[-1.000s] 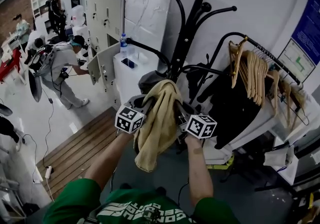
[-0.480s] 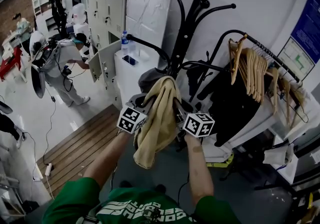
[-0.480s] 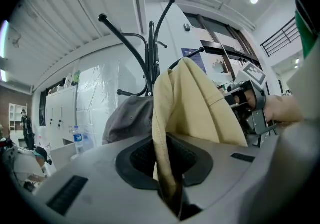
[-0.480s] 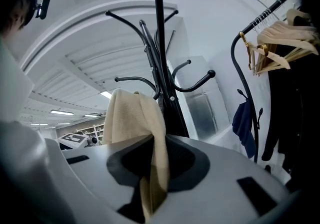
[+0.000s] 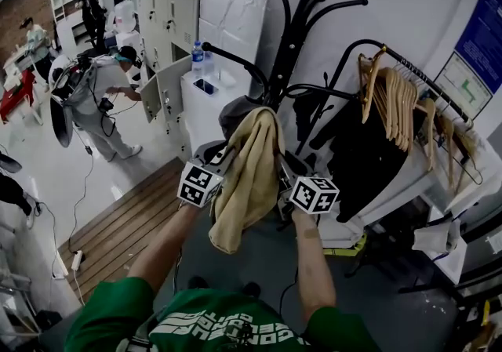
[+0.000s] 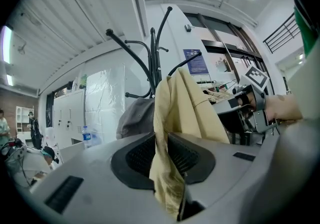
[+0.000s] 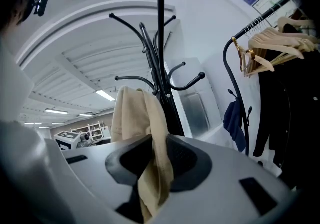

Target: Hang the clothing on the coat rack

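Both the left gripper (image 5: 226, 159) and right gripper (image 5: 280, 170) hold fingers clamped on the tan fabric garment (image 5: 249, 174); we have raised it nearer the black metal coat rack (image 5: 295, 37).

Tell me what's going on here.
A person holds a tan garment up in front of the black coat rack, using two hand-held grippers. The left claw and right claw are each shut on the cloth, which drapes down between them. Whether it rests on a hook yet is unclear.
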Action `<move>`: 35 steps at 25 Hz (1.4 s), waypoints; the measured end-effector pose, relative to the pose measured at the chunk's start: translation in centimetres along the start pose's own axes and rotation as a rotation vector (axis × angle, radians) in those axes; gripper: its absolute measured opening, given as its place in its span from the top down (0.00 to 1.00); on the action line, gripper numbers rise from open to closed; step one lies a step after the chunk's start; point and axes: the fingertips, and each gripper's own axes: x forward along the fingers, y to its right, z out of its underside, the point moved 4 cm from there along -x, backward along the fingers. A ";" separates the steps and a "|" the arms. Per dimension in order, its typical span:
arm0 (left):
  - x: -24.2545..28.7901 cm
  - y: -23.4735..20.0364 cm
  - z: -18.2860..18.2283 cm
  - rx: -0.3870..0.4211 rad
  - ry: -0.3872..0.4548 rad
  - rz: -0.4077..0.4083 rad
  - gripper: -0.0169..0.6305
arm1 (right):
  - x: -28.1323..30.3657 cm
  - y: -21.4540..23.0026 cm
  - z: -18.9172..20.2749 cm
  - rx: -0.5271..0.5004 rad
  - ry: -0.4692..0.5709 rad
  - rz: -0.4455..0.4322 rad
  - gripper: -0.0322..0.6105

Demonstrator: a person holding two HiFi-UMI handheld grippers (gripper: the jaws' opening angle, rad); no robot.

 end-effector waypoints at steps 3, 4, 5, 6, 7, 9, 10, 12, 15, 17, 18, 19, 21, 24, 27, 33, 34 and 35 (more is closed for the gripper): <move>-1.3 0.4 0.0 -0.009 0.003 -0.010 0.88 | -1.1 0.0 0.7 0.004 -0.005 0.019 0.82; -1.8 0.6 0.0 -0.012 0.006 -0.014 0.88 | -1.4 -0.1 1.0 0.006 -0.007 0.025 0.82; -2.2 0.8 0.0 -0.015 0.008 -0.017 0.88 | -1.8 -0.1 1.3 0.008 -0.009 0.030 0.82; -2.7 1.0 0.1 -0.017 0.009 -0.021 0.88 | -2.2 -0.2 1.6 0.008 -0.012 0.035 0.82; -3.1 1.1 0.3 -0.019 0.006 -0.024 0.88 | -2.5 -0.3 2.0 0.007 -0.016 0.038 0.82; -3.7 1.5 0.8 -0.021 -0.008 -0.023 0.88 | -3.2 -0.7 2.7 0.006 -0.025 0.041 0.82; -4.1 1.7 1.0 -0.024 -0.016 -0.020 0.88 | -3.5 -0.8 3.0 0.006 -0.029 0.042 0.82; -4.6 2.1 1.5 -0.034 -0.024 -0.017 0.89 | -4.1 -0.9 3.7 0.008 -0.035 0.049 0.82; -5.3 2.7 1.9 -0.050 -0.032 -0.015 0.91 | -5.0 -1.1 4.8 0.013 -0.048 0.054 0.82; -5.9 3.0 2.3 -0.062 -0.039 -0.017 0.93 | -5.6 -1.5 5.7 0.011 -0.060 0.055 0.82; -6.2 3.2 2.4 -0.066 -0.038 -0.021 0.95 | -5.9 -1.7 6.1 0.008 -0.066 0.058 0.82; -6.6 3.4 2.5 -0.070 -0.035 -0.028 0.96 | -6.3 -1.9 6.5 0.005 -0.070 0.066 0.83; -7.4 3.8 2.5 -0.074 -0.021 -0.040 0.97 | -7.1 -2.1 7.1 0.002 -0.073 0.086 0.88; -8.5 4.5 2.4 -0.087 -0.001 -0.045 0.97 | -8.3 -2.6 7.8 0.004 -0.068 0.099 0.93; -9.6 5.4 2.6 -0.100 0.007 -0.039 0.97 | -9.5 -3.4 8.2 0.002 -0.061 0.099 0.94; -12.0 6.9 3.6 -0.142 -0.003 -0.004 0.97 | -12.0 -4.8 9.3 -0.010 -0.071 0.088 0.94; -12.5 7.1 3.7 -0.145 -0.003 -0.001 0.97 | -12.4 -5.0 9.5 -0.013 -0.073 0.089 0.94; -12.9 7.3 3.7 -0.149 -0.003 0.000 0.97 | -12.7 -5.1 9.7 -0.014 -0.075 0.089 0.94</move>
